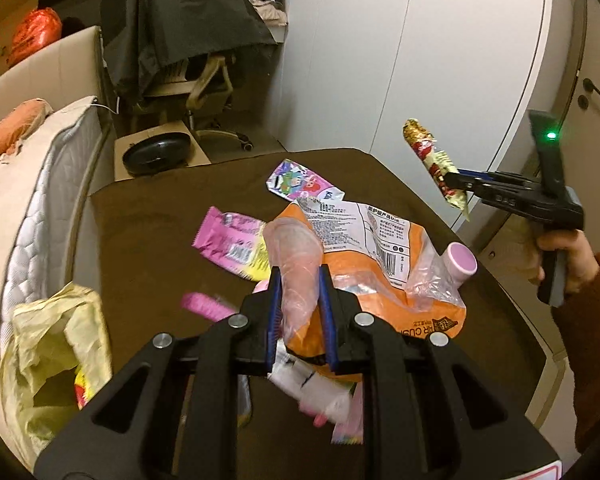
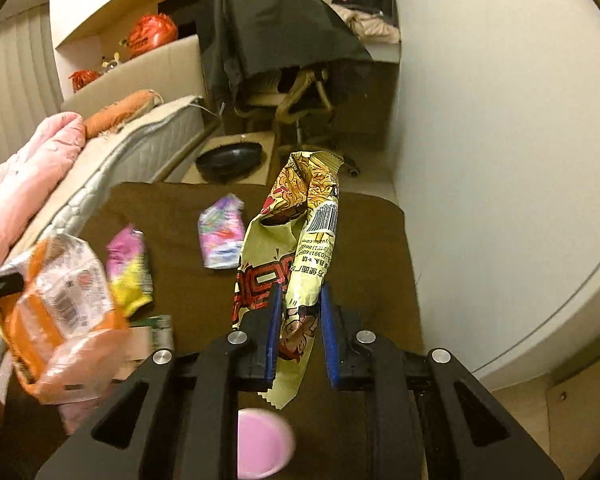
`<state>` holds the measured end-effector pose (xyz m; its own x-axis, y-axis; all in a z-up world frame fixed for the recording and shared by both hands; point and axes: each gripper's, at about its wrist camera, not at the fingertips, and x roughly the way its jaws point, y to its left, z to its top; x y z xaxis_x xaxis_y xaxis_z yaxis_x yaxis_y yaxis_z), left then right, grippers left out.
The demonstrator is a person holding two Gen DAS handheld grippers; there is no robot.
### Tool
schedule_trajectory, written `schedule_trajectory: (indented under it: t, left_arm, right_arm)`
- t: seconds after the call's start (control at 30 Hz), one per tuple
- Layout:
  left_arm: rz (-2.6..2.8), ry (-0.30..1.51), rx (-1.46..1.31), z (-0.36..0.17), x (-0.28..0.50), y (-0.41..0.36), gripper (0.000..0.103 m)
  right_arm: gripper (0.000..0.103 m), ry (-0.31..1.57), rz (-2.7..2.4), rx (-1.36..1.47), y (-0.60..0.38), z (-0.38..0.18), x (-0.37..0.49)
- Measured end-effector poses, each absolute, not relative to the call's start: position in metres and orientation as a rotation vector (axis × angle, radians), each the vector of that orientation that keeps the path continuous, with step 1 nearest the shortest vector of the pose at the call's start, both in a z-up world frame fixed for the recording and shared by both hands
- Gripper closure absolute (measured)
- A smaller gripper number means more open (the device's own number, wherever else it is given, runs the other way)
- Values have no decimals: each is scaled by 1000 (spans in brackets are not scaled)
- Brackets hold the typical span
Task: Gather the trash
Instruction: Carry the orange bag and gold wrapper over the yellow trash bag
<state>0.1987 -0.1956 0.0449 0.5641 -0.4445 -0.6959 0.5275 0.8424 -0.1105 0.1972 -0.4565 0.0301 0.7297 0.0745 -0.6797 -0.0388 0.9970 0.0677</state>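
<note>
The left gripper point(image 1: 299, 280) is clamping a clear plastic bag point(image 1: 296, 268) together with the orange snack pouch point(image 1: 376, 248), holding them above the brown table point(image 1: 160, 248). The right gripper point(image 2: 300, 300) is pinching a yellow noodle wrapper point(image 2: 296, 240), which is hanging clear of the table near its right edge. A pink-and-yellow wrapper point(image 1: 230, 242) and a purple cartoon wrapper point(image 1: 300, 182) are lying on the table beyond the pouch. A pink-capped bottle point(image 1: 462, 262) is sitting just right of the pouch. A yellow plastic bag point(image 1: 56, 352) is gaping open at the table's left edge.
</note>
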Motion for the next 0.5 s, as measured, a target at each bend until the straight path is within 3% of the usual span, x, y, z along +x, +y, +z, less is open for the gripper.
schedule_trajectory:
  t: [0.5]
  left_arm:
    - [-525,741,29,56,161,-97,86]
  right_arm:
    - [85,714,212,9,-319,62,146]
